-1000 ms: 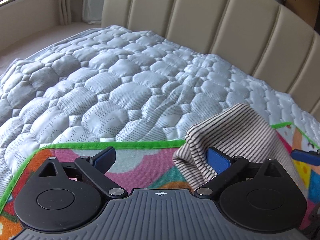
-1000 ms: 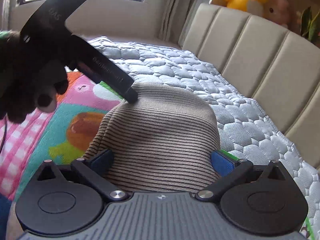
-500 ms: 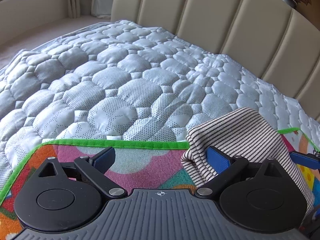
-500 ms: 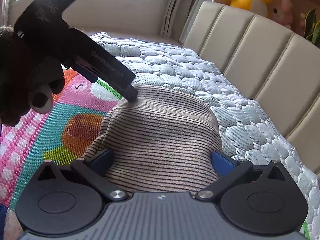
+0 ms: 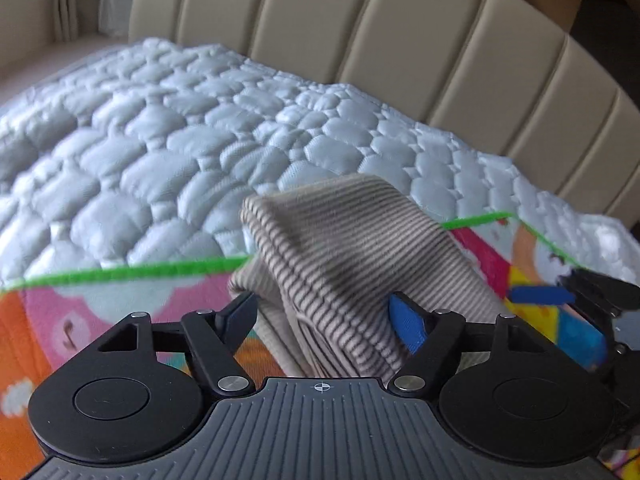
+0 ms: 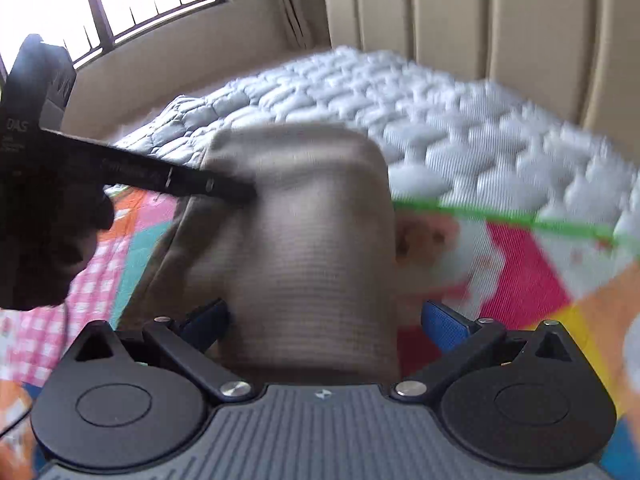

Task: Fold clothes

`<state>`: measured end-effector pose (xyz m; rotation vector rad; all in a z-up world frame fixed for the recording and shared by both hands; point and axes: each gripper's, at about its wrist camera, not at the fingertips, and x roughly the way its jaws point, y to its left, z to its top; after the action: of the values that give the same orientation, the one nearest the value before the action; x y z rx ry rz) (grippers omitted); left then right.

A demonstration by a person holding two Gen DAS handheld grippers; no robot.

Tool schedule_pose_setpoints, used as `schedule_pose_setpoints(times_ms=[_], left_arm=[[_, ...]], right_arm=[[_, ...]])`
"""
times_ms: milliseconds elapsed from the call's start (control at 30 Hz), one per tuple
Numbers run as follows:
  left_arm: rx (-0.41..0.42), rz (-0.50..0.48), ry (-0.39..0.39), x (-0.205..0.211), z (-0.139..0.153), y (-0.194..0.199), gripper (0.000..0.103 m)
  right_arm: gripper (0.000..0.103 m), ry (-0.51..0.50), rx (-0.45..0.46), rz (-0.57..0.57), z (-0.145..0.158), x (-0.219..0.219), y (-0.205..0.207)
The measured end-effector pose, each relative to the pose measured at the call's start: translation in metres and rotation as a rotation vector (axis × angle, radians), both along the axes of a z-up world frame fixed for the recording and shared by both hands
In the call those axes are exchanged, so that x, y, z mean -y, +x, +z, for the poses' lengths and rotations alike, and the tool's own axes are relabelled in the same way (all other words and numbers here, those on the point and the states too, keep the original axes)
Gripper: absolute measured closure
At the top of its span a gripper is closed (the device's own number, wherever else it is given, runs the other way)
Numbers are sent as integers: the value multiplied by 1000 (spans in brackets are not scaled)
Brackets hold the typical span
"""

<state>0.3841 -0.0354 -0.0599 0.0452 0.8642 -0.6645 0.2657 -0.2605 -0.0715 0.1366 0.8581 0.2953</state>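
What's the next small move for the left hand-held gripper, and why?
Probably finish closing. The left hand-held gripper has just been closing, with the raised fold of the beige striped knit garment between its blue pads, which do not look clamped yet. The right hand-held gripper stands open around the other end.

A quilted pale-blue mattress cover [image 5: 168,152], stitched in rounded cells, spreads over the bed; over its near part lies a bright cartoon-print play mat [image 5: 100,312] in pink, orange, teal and yellow, bound with a green edging [image 5: 132,271]; behind the bed rises a beige padded headboard [image 5: 360,32] of vertical channels; at upper left of the right wrist view, a barred window [image 6: 120,0] lets in daylight; beside it hangs a beige curtain [image 6: 300,4].
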Motion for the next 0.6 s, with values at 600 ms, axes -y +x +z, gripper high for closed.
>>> schedule_pose_setpoints(times_ms=[600], left_arm=[[63,54,62,-12,-11,10,16]], right_arm=[[0,221,-149,-48,-12,10,31]])
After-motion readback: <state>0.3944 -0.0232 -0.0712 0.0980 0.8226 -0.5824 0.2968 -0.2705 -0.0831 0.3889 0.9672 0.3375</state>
